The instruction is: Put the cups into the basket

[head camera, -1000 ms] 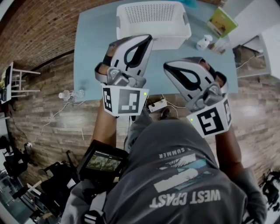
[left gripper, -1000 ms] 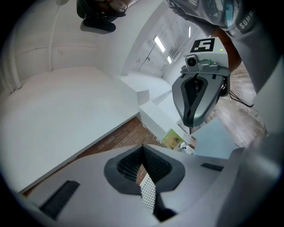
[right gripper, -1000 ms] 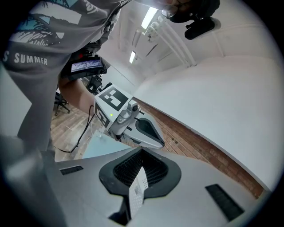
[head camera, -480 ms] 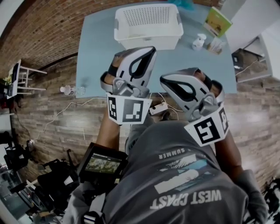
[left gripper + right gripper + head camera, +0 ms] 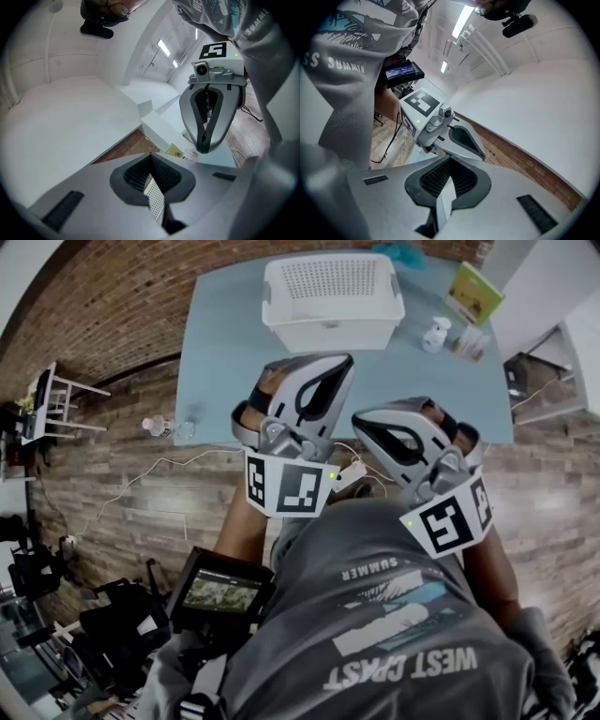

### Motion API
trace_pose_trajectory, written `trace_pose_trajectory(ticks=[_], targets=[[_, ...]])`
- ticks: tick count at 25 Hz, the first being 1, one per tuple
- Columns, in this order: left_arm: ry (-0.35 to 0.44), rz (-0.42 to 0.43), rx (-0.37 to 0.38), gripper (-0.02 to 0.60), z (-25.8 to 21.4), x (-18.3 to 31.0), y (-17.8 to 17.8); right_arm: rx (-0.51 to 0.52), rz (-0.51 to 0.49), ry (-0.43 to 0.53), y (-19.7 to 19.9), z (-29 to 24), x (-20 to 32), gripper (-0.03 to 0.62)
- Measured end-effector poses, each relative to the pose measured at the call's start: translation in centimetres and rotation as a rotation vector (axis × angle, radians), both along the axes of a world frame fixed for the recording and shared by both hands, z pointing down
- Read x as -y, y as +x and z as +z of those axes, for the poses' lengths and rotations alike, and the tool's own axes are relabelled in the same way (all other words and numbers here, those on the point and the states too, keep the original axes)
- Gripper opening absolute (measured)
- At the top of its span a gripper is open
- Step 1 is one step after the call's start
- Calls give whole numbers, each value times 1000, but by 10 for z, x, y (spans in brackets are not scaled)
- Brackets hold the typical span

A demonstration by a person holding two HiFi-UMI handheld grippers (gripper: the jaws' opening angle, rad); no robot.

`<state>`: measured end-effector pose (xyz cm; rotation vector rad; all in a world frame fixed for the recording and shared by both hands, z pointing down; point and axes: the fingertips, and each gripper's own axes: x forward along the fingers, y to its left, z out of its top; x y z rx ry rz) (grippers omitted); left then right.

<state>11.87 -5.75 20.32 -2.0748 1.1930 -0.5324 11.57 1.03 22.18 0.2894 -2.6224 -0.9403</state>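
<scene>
The white perforated basket (image 5: 333, 298) stands on the far side of the blue table (image 5: 225, 343). I see no cup plainly; some small pale items (image 5: 469, 341) at the table's right end are too small to tell. My left gripper (image 5: 336, 364) and right gripper (image 5: 367, 418) hang side by side over the table's near edge, close to my body. Both have their jaws together with nothing held. From the left gripper view, its own jaws (image 5: 152, 190) leave only a thin slit, and the right gripper (image 5: 206, 140) hangs beyond. The right gripper's jaws (image 5: 444, 190) stand the same way.
A white spray bottle (image 5: 434, 331) and a green book (image 5: 474, 292) lie right of the basket. On the wooden floor lie a water bottle (image 5: 157, 426), a power strip (image 5: 349, 474) and cables. A brick wall runs at the left.
Both grippers have dropped lower in the head view and come closer to my body and to each other. The basket now sits farther from them. Their jaws stay shut.
</scene>
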Motion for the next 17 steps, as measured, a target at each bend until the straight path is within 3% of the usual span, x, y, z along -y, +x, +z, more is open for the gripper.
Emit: trace_pose_trajectory(ticks=[17], targets=[[6,35,-49,2,-9,-30,-95,-19,48,-15,-91,-5,-32,14]])
